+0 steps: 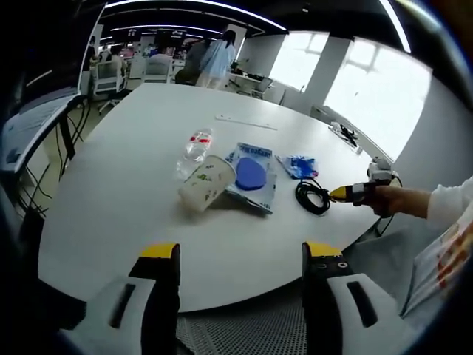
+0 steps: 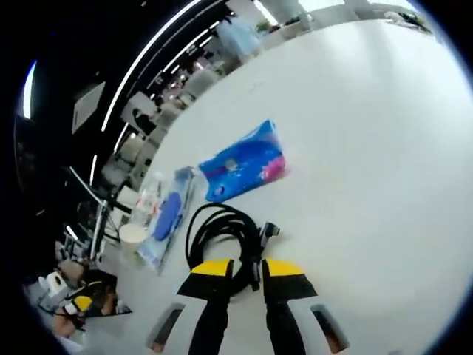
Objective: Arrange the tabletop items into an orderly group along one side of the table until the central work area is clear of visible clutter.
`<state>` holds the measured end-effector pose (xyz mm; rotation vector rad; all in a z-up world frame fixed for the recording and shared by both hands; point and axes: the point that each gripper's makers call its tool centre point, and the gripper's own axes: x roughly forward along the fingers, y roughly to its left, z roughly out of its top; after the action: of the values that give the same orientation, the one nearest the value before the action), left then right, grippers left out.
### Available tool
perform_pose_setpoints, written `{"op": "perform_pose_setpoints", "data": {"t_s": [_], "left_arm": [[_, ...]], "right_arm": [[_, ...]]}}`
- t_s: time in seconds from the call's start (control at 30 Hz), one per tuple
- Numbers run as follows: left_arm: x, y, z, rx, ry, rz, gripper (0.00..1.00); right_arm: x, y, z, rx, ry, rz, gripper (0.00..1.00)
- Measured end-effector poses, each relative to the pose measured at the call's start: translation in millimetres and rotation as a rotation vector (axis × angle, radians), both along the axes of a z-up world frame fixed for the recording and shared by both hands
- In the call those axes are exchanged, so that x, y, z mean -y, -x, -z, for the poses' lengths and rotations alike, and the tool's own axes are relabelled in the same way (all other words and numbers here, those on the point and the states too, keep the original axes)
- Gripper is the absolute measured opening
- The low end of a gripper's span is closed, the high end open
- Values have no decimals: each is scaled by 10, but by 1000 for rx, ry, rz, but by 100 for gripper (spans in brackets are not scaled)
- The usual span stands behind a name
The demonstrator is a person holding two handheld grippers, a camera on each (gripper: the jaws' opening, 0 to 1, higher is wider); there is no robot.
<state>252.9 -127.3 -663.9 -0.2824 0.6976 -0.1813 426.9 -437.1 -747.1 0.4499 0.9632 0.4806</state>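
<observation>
On the white round table [image 1: 133, 222] a paper cup [image 1: 207, 185] lies on its side next to a clear plastic bottle [image 1: 196, 146]. Beside them are a clear packet with a blue oval pad [image 1: 251, 177], a small blue packet [image 1: 299, 166] and a coiled black cable [image 1: 313, 198]. My left gripper [image 1: 240, 255] hangs open over the near table edge, well short of the items. My right gripper [image 2: 247, 270] is nearly closed, with the near rim of the black cable [image 2: 222, 225] between its jaws. The blue packet [image 2: 244, 163] lies just beyond the coil. A hand [image 1: 392, 200] holds that right gripper [image 1: 341, 194].
A thin pale strip [image 1: 246, 122] lies on the far part of the table. Office chairs [image 1: 111, 74] and people [image 1: 214, 59] stand beyond the far edge. A desk [image 1: 29, 122] sits to the left. Bare tabletop [image 2: 369, 148] stretches right of the cable.
</observation>
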Motion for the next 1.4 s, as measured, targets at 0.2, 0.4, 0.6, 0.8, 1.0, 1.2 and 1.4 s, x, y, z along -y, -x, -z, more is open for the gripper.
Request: {"op": "perform_pose_setpoints", "data": {"t_s": [0.2, 0.4, 0.6, 0.8, 1.0, 1.2, 1.4], "left_arm": [[22, -9, -1, 3, 2, 7, 67], [55, -15, 0, 5, 6, 18, 67], [43, -9, -16, 11, 6, 15, 67], [9, -5, -24, 16, 2, 6, 67], [28, -41, -13, 17, 1, 15, 67], [50, -93, -1, 17, -11, 39, 67], [54, -146, -16, 25, -12, 50, 67]], "right_arm": [[4, 40, -39, 64, 92, -63, 31], [-3, 69, 2, 73, 139, -86, 32], [0, 13, -39, 98, 145, -40, 33], [-82, 7, -167, 187, 142, -62, 43], [-178, 125, -290, 255, 167, -125, 52], [-198, 238, -431, 346, 222, -195, 55], [-181, 351, -539, 436, 287, -235, 59]]}}
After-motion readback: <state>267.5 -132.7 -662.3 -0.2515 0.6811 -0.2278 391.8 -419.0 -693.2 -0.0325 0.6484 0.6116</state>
